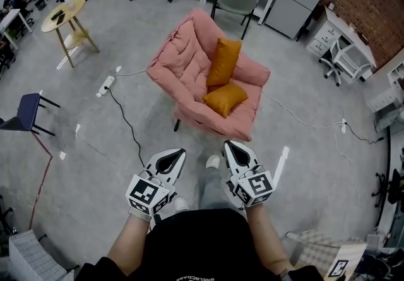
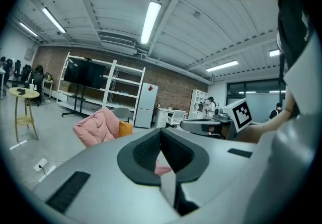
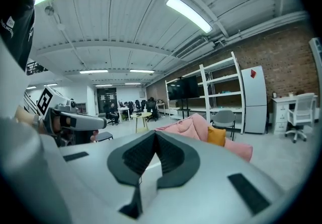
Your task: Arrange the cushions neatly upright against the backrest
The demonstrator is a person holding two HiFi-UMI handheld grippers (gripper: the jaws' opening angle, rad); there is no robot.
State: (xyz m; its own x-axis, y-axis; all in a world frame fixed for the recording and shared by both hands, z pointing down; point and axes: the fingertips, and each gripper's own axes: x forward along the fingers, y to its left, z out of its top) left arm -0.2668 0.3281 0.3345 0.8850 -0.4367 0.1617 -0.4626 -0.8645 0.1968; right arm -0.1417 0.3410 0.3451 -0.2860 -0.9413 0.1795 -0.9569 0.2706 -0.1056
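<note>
Both grippers sit low in front of you, well short of the chair. Left hand-held gripper (image 1: pixel 175 155): clenched, nothing between the jaws. Right hand-held gripper (image 1: pixel 232 149): same, shut and empty.

- Task things: two orange fabric cushions on the pink quilted lounge chair (image 1: pixel 183 59).
- The taller orange cushion (image 1: pixel 224 62) stands tilted against the backrest.
- The flatter orange cushion (image 1: pixel 225 98) lies on the seat near the front edge, at the foot of the first. I can't tell whether they touch.

What could go wrong:
- Arriving with the jaws still clenched. You would shove the flat cushion deeper or off the front instead of taking it.
- Pinching only a corner. Soft filling likely sags and slips from the pads, and the cushion drops to the floor.
- Setting the second cushion carelessly. The tilted one looks only loosely propped, so a nudge could tip it sideways.
- Leaning hard on the chair. It appears to stand on thin dark legs and may slide or rock.
- Footing. A black cable (image 1: pixel 126 119) runs from the white power strip (image 1: pixel 105 86) toward the chair's base, and a white cable (image 1: pixel 303 120) trails on the other side. Either could snag a foot.
</note>
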